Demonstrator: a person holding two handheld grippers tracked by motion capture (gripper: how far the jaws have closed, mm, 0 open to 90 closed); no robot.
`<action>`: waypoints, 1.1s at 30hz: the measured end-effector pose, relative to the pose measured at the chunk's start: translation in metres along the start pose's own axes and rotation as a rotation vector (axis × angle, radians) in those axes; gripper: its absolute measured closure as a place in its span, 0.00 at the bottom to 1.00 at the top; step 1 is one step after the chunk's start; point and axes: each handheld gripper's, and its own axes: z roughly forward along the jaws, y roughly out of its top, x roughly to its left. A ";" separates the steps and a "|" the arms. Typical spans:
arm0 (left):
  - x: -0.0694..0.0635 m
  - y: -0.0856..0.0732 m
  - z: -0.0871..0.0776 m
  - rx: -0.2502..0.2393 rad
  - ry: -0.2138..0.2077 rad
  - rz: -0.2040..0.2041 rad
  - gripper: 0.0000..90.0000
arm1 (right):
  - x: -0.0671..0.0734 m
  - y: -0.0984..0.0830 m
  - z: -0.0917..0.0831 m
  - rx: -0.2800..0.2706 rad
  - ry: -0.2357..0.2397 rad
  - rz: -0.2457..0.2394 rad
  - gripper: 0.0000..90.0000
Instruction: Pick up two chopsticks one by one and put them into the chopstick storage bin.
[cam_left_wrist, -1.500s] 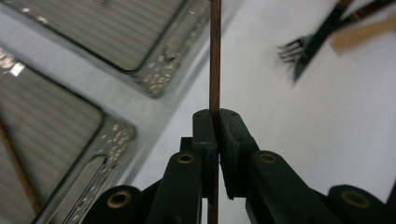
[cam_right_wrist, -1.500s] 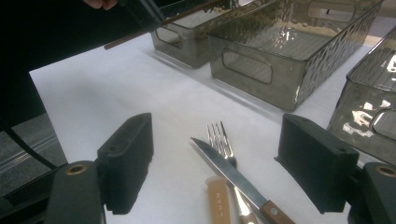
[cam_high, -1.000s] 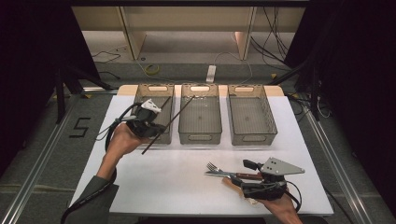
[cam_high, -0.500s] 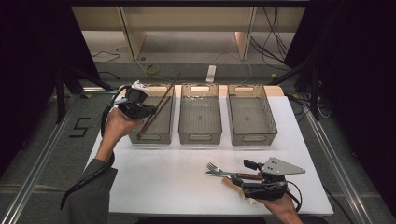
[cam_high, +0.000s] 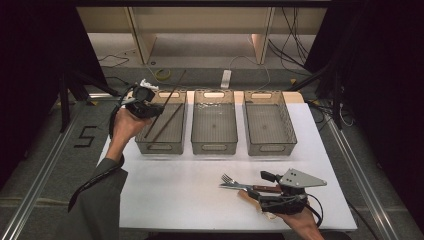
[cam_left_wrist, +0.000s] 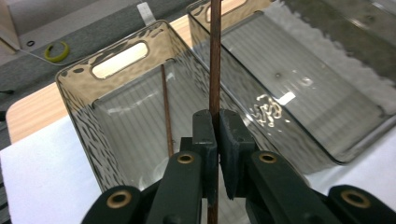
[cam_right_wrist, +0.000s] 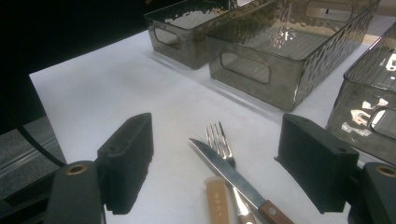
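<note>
Holding one chopstick (cam_left_wrist: 214, 70) pinched tight in our left gripper (cam_left_wrist: 215, 135) above the left bin (cam_high: 150, 145), we lower it level beside the chopstick (cam_left_wrist: 166, 112) already inside before letting go; our right gripper (cam_right_wrist: 215, 168) rests wide open over the fork (cam_right_wrist: 220, 140) and knife (cam_right_wrist: 224, 170).

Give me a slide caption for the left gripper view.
Left tool shut on a chopstick above the left bin.

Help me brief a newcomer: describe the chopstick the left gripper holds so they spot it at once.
Find the three grey bins; take the leftmost bin. Over it, the left gripper pinches a thin dark-brown chopstick, slanting up past the far rim. Its twin chopstick lies loose inside the bin.
</note>
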 end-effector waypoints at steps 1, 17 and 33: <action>0.001 0.000 0.002 -0.001 0.001 -0.001 0.94 | 0.000 0.000 0.000 0.000 0.000 0.000 0.30; 0.010 -0.009 0.027 0.007 0.039 -0.035 0.94 | 0.000 0.000 0.000 -0.001 0.006 0.001 0.30; 0.016 -0.020 0.036 0.025 0.061 -0.073 0.94 | 0.001 0.000 0.000 0.001 0.009 0.001 0.30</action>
